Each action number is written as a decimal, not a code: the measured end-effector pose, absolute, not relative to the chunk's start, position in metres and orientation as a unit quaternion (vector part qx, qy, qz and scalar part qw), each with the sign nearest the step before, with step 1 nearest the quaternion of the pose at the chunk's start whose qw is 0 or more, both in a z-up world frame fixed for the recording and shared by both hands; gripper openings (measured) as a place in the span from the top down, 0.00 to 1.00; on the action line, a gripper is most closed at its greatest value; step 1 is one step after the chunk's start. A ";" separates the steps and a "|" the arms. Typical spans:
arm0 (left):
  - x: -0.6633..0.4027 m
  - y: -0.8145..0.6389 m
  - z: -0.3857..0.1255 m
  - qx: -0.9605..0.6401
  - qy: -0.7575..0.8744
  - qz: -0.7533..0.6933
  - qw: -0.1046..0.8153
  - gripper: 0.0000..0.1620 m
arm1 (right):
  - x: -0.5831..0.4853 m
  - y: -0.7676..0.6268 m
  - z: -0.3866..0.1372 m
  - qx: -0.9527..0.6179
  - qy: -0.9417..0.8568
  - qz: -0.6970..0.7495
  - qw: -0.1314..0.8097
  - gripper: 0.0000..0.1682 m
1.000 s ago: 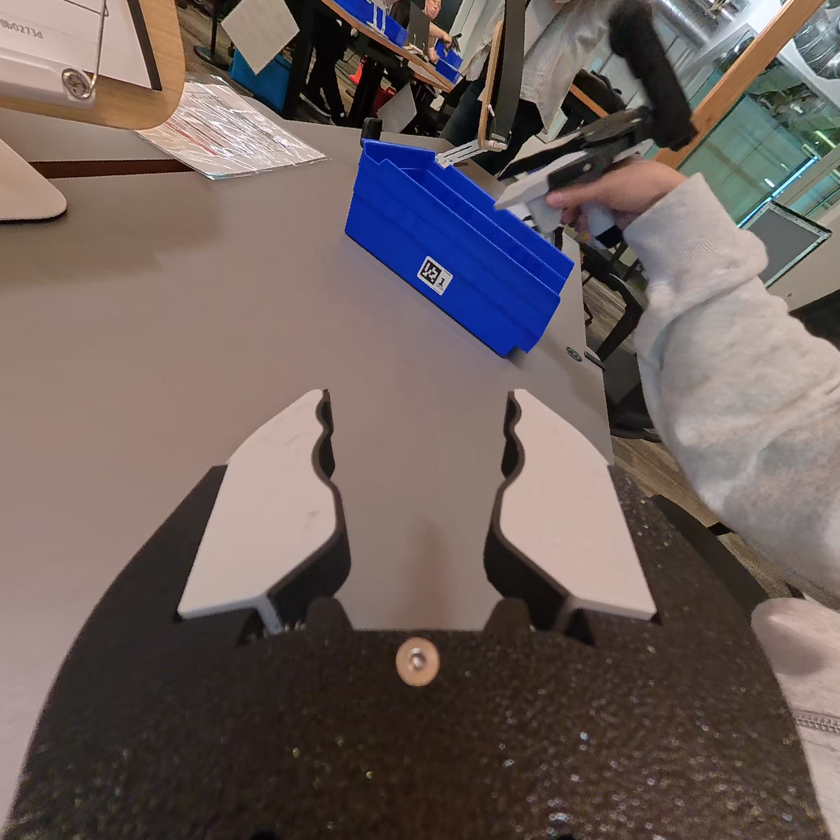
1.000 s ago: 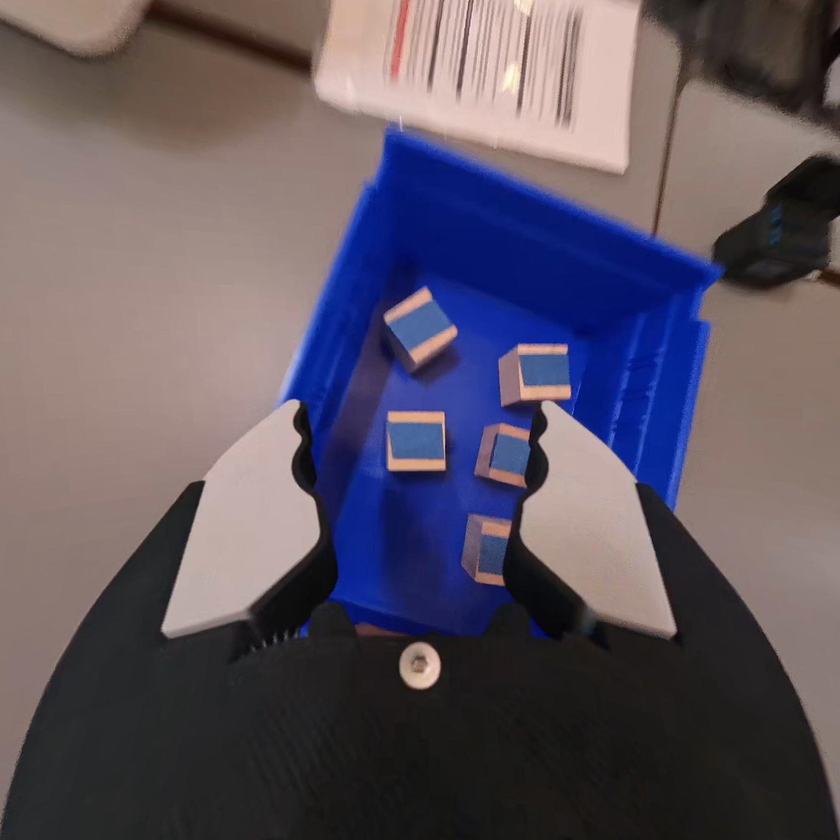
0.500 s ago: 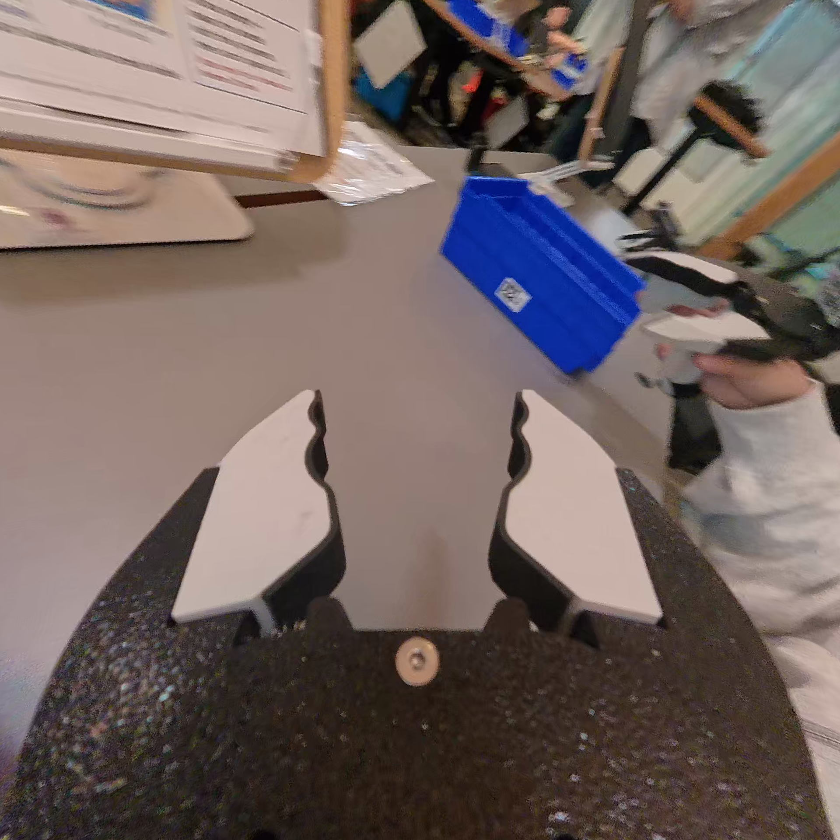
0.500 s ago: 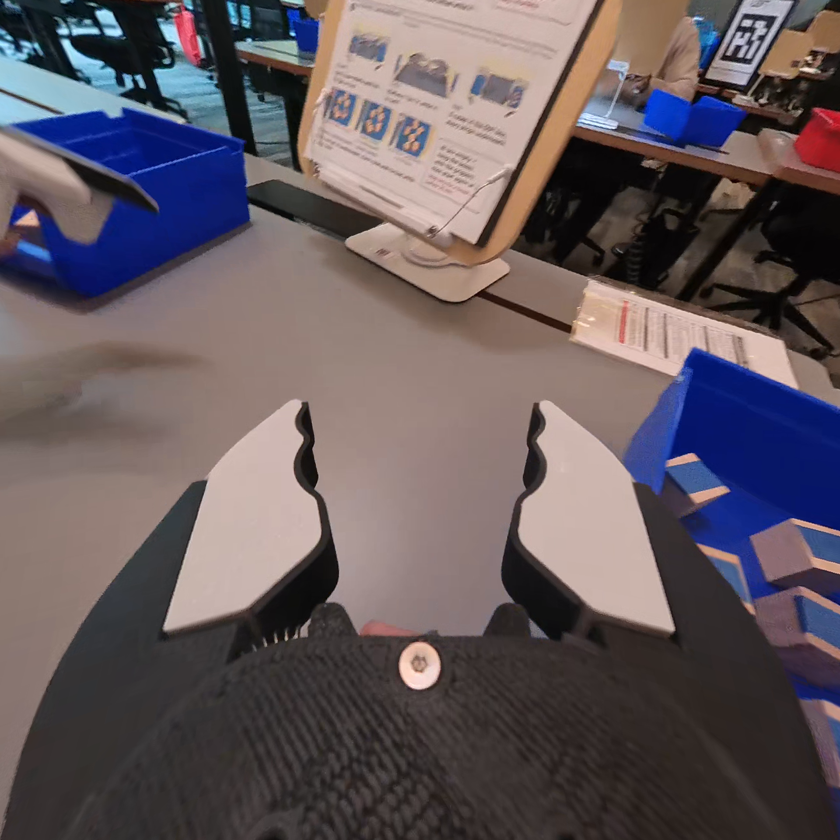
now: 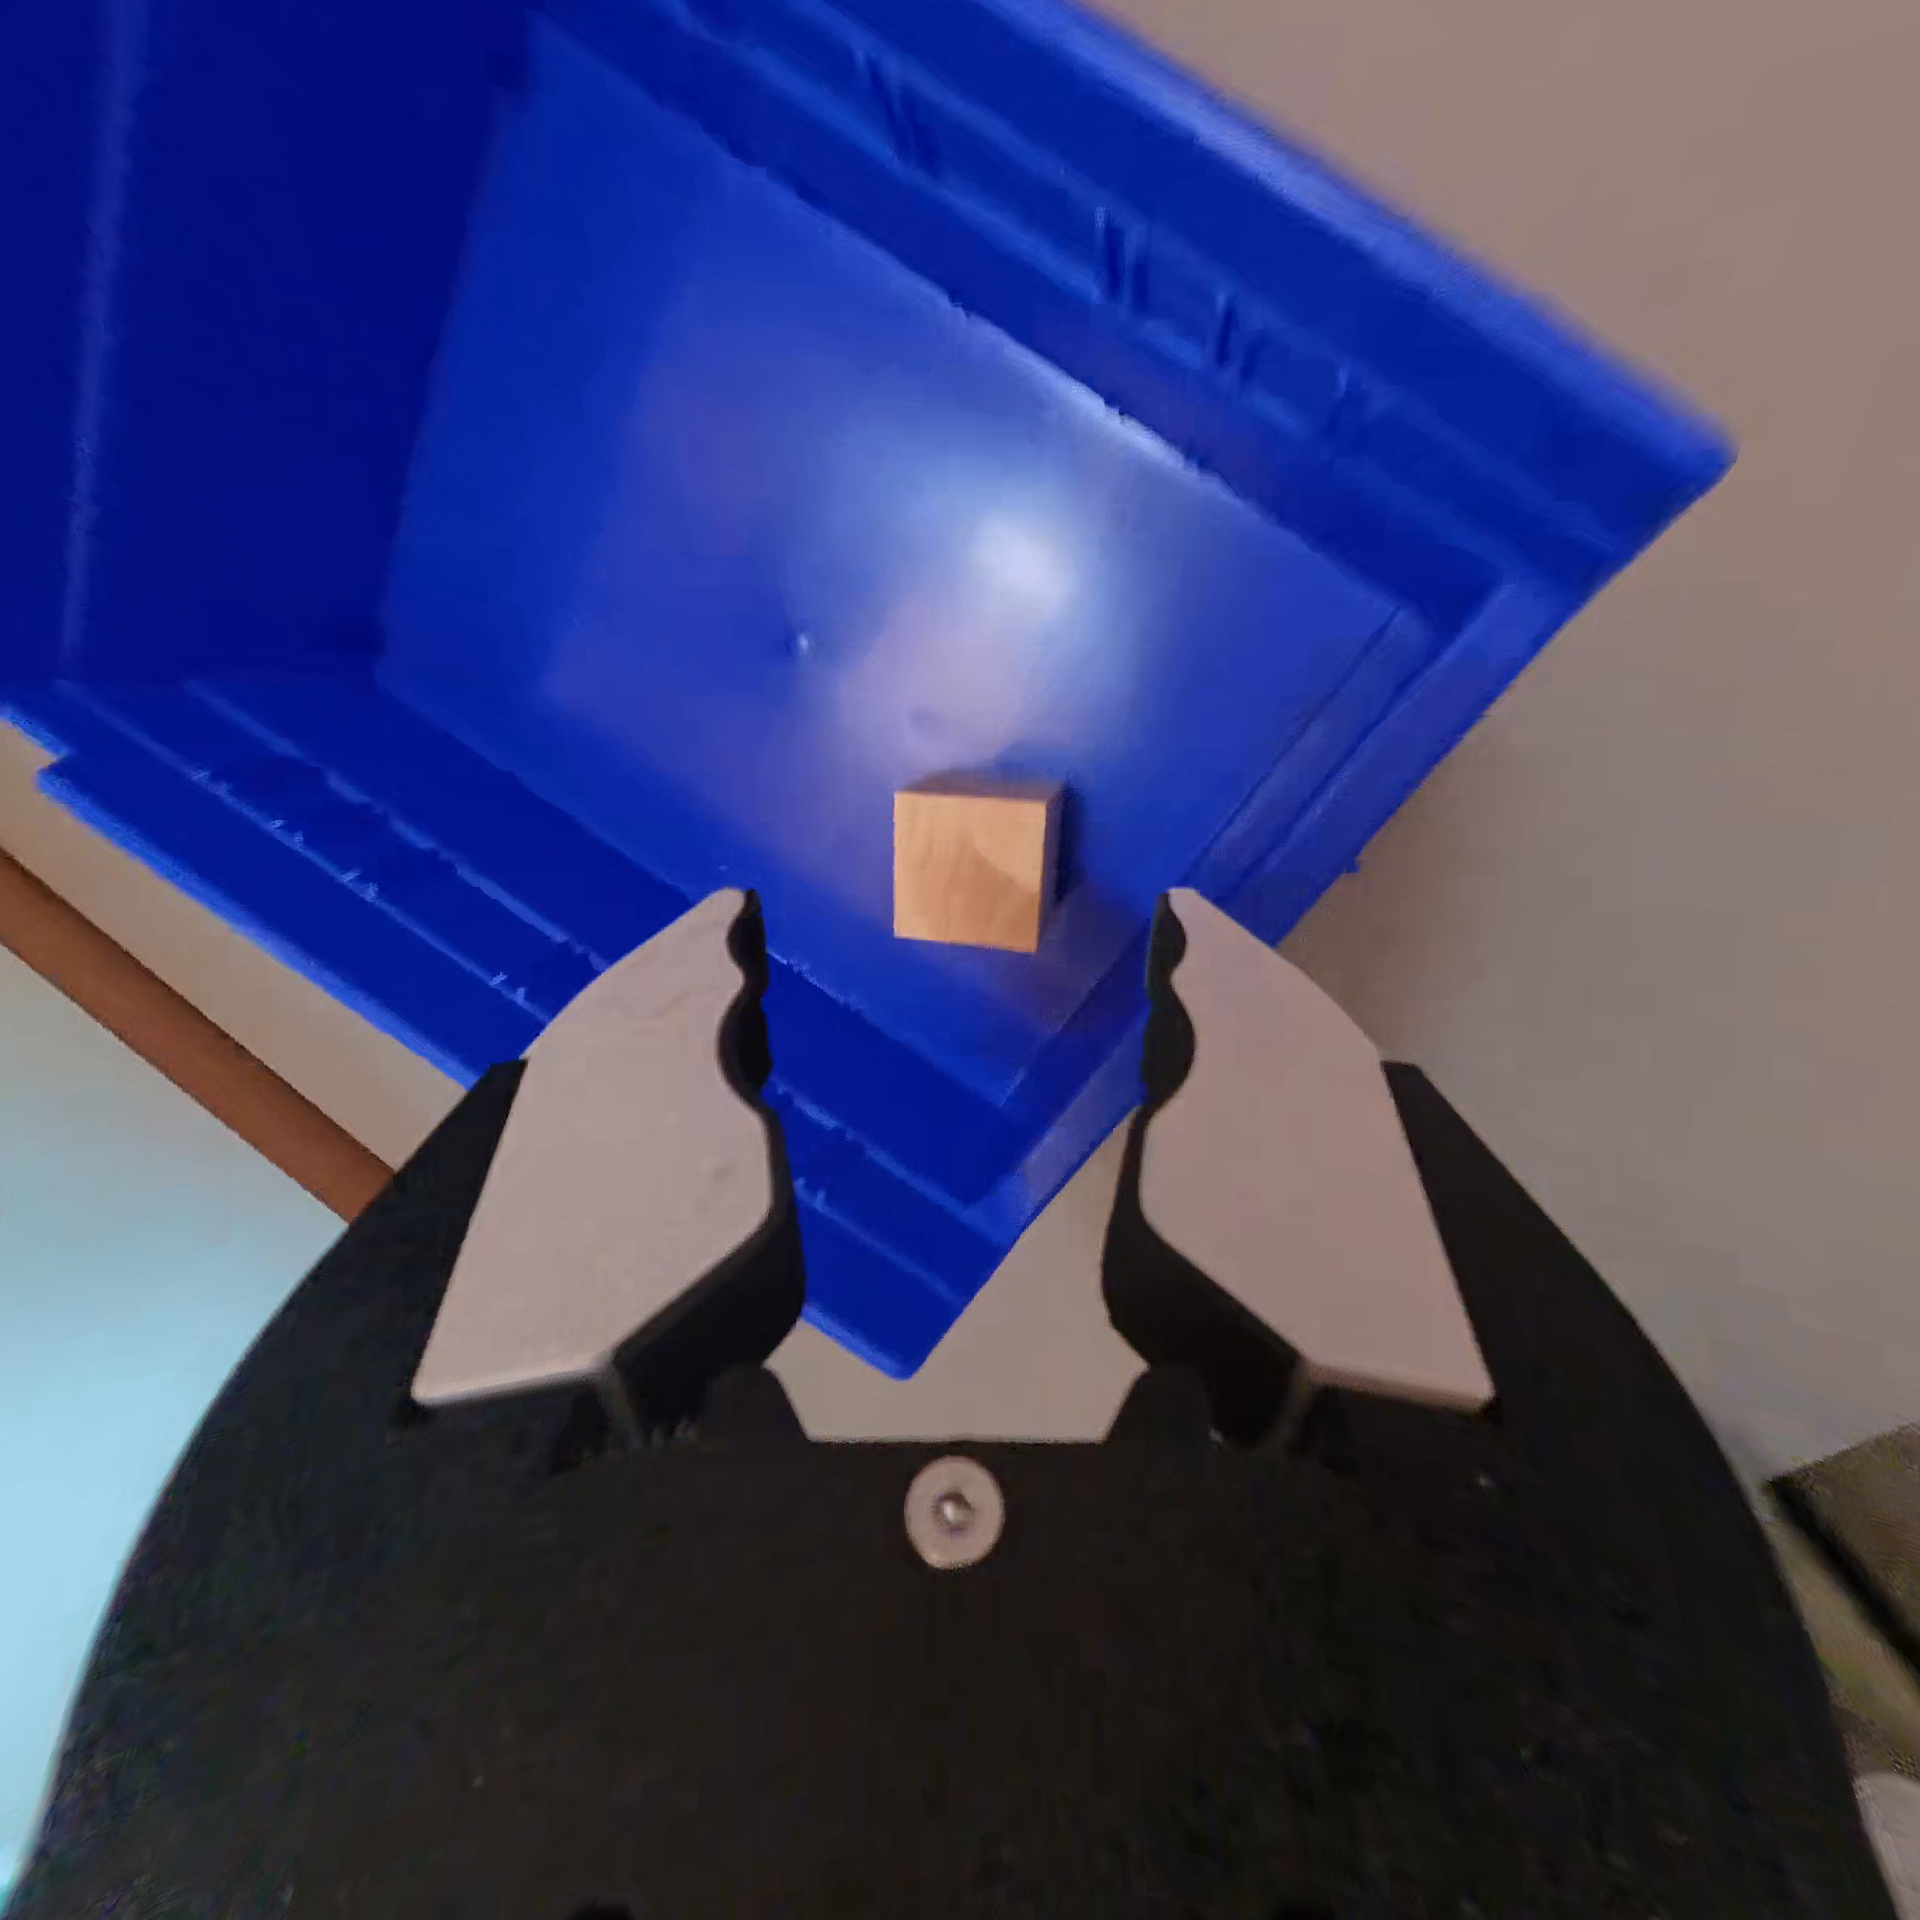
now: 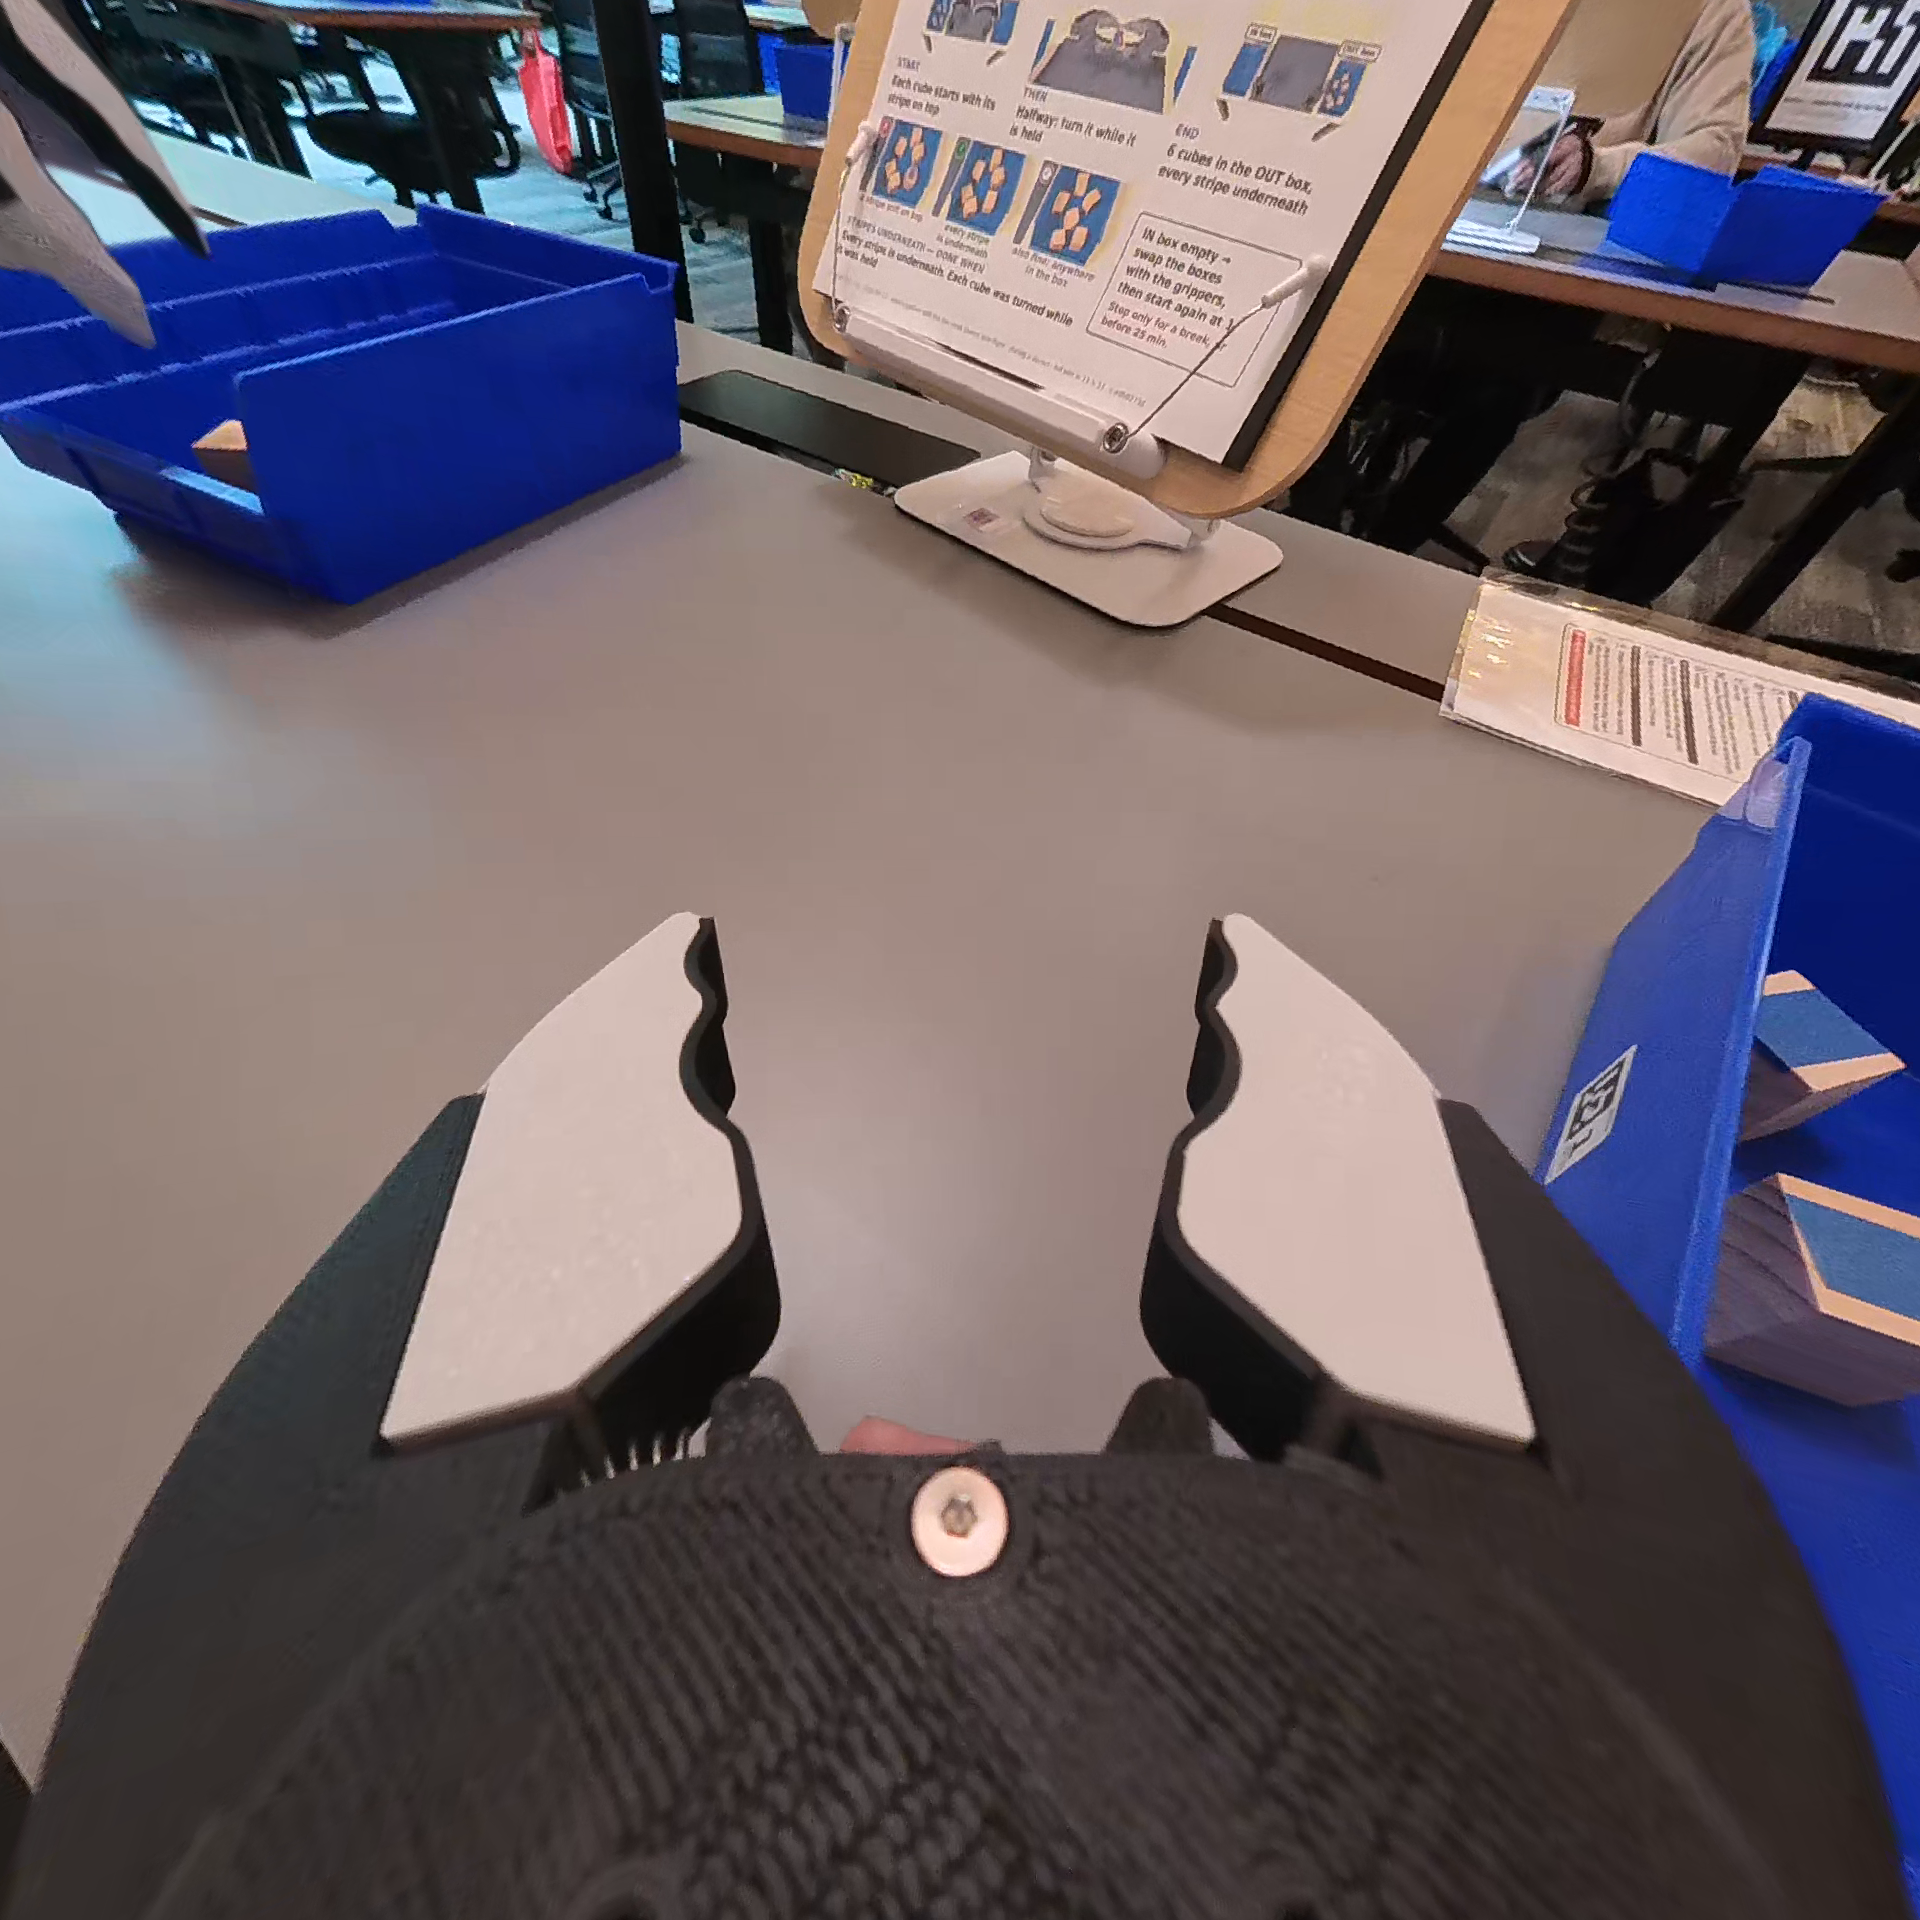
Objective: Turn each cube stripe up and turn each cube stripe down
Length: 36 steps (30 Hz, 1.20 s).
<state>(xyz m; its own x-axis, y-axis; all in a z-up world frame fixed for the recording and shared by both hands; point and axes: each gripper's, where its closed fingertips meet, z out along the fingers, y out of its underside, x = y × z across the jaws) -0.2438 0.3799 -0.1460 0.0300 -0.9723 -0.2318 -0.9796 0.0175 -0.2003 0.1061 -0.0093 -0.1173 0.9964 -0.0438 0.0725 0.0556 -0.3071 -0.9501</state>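
Note:
In the left wrist view, my left gripper [image 5: 951,914] is open and empty above a blue bin [image 5: 1351,343]. One wooden cube [image 5: 971,873] lies on the bin floor with a plain wood face up, just beyond my fingertips. In the right wrist view, my right gripper [image 6: 961,935] is open and empty low over the grey table [image 6: 727,790]. A second blue bin [image 6: 1673,1060] at the right edge holds cubes with blue stripes up [image 6: 1813,1039]. The first bin [image 6: 416,416] sits far left with the plain cube [image 6: 220,442] just showing, and the left gripper's fingers [image 6: 62,208] hang above it.
A wooden clipboard stand with an instruction sheet [image 6: 1122,208] stands at the table's back edge. A laminated sheet [image 6: 1621,707] lies at the back right. Other tables, blue bins and a seated person [image 6: 1662,94] are in the background.
My left gripper swung from facing across the table to looking down into the left bin over the plain cube. My right gripper left the striped-cube bin and now faces across the table, empty.

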 end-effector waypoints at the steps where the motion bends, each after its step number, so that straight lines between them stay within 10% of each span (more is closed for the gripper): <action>1: -0.247 0.382 -0.153 -0.689 0.710 0.027 0.141 0.58 | 0.106 -0.009 -0.118 -0.809 -0.004 -0.041 0.587 0.48; 24: -0.255 0.392 -0.229 -0.709 0.702 0.074 0.004 0.72 | 0.083 -0.009 -0.130 -0.816 -0.041 -0.012 0.576 0.44; 36: -0.134 0.322 -0.066 -0.603 0.684 -0.188 0.366 0.72 | 0.049 0.012 -0.115 -0.786 -0.041 0.080 0.611 0.42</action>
<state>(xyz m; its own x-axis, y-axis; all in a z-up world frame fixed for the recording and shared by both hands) -0.1337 0.3219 -0.0661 -0.0052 -0.9618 -0.2738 -0.6867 0.2025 -0.6981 0.0494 0.0124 -0.1155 0.9839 0.1616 -0.0758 -0.0336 -0.2494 -0.9678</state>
